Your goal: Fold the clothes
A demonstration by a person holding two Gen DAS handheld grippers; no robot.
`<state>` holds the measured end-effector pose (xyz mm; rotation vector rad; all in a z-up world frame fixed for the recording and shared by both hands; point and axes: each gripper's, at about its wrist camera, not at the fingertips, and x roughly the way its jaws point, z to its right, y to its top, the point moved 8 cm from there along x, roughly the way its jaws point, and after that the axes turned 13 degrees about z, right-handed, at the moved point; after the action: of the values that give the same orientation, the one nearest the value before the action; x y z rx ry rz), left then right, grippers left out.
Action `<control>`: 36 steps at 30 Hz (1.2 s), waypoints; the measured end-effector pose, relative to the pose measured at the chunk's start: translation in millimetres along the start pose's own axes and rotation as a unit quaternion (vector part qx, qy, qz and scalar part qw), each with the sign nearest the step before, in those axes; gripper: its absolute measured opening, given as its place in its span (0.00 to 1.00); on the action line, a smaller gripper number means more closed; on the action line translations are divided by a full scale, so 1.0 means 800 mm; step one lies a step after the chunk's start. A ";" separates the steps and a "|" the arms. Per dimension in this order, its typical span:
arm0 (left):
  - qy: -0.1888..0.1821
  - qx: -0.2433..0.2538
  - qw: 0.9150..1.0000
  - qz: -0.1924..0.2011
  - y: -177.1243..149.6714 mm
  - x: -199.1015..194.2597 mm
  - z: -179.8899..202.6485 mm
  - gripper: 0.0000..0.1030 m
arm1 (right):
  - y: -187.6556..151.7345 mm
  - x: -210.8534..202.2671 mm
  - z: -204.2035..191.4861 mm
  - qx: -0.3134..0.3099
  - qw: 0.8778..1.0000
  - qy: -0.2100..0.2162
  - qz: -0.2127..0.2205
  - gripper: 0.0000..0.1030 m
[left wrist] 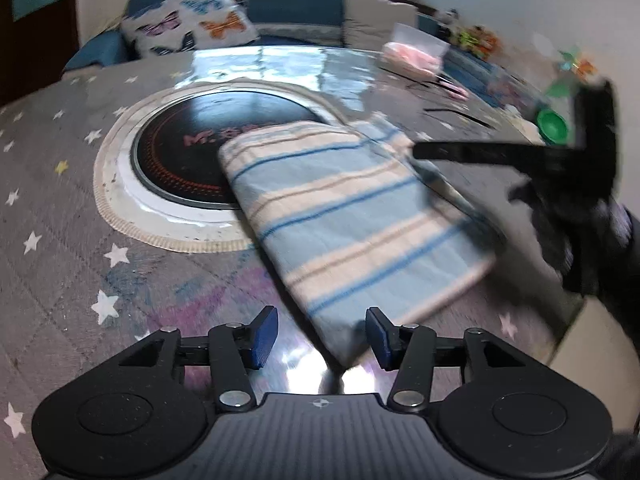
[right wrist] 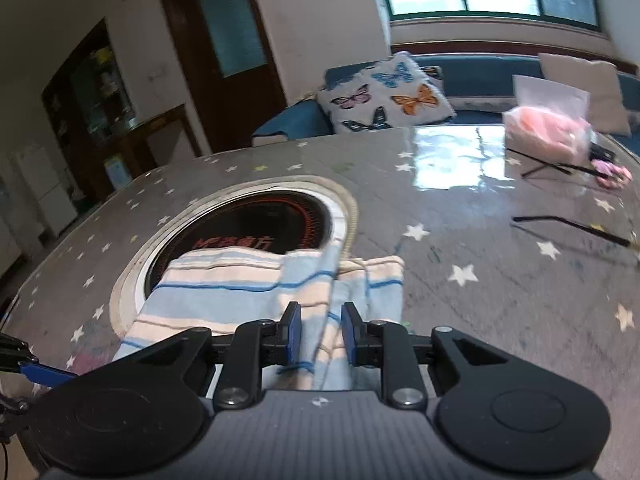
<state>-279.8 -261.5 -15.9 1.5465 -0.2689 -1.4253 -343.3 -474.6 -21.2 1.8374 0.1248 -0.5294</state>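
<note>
On your star-print table (left wrist: 60,216), the striped cloth (left wrist: 352,220) half-covers the round hob (left wrist: 180,160). Your left gripper (left wrist: 322,334) gapes beside its corner; your right gripper (right wrist: 320,334) seemingly pinches a fold, which could slip and undo it.

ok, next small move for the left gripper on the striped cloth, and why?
Probably ease the left gripper forward and close on the near corner of the striped cloth. Its jaws stand open with that corner lying between the pads, not pinched. The right gripper has the cloth's other edge between its narrow jaws, so the cloth would then be held at both ends for the next fold.
</note>
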 end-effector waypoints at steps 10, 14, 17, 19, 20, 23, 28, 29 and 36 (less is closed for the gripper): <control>0.026 0.048 0.999 -0.003 -0.023 0.006 0.015 0.51 | -0.005 0.027 0.002 0.012 1.000 -0.005 -0.021 0.19; 0.040 0.059 0.997 0.005 -0.023 0.006 0.015 0.51 | -0.001 0.024 -0.001 0.018 1.000 -0.002 -0.017 0.07; 0.046 0.068 0.997 0.006 -0.025 0.006 0.014 0.51 | 0.019 0.011 -0.009 0.016 1.000 0.005 0.006 0.06; 0.049 0.069 0.996 0.006 -0.026 0.006 0.012 0.51 | 0.033 0.004 -0.012 0.013 1.000 0.005 0.021 0.06; 0.050 0.068 0.996 0.005 -0.027 0.007 0.011 0.51 | 0.037 0.003 -0.013 0.010 1.000 0.003 0.026 0.06; 0.051 0.071 0.996 0.003 -0.030 0.008 0.010 0.51 | 0.027 0.017 -0.003 0.016 1.000 -0.014 0.015 0.06; 0.057 0.077 0.995 0.004 -0.030 0.005 0.009 0.50 | 0.008 0.032 0.012 0.026 0.999 -0.028 -0.001 0.10; 0.057 0.077 0.995 0.008 -0.028 0.004 0.010 0.50 | 0.006 0.033 0.014 0.026 0.999 -0.029 -0.003 0.13; 0.055 0.089 0.994 0.021 -0.020 0.006 0.018 0.46 | 0.019 -0.025 -0.015 -0.048 0.999 0.008 0.022 0.15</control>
<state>-298.0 -263.8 -28.7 1.7478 -0.3669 -1.3076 -352.7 -464.9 3.3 1.7472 0.1172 -0.4698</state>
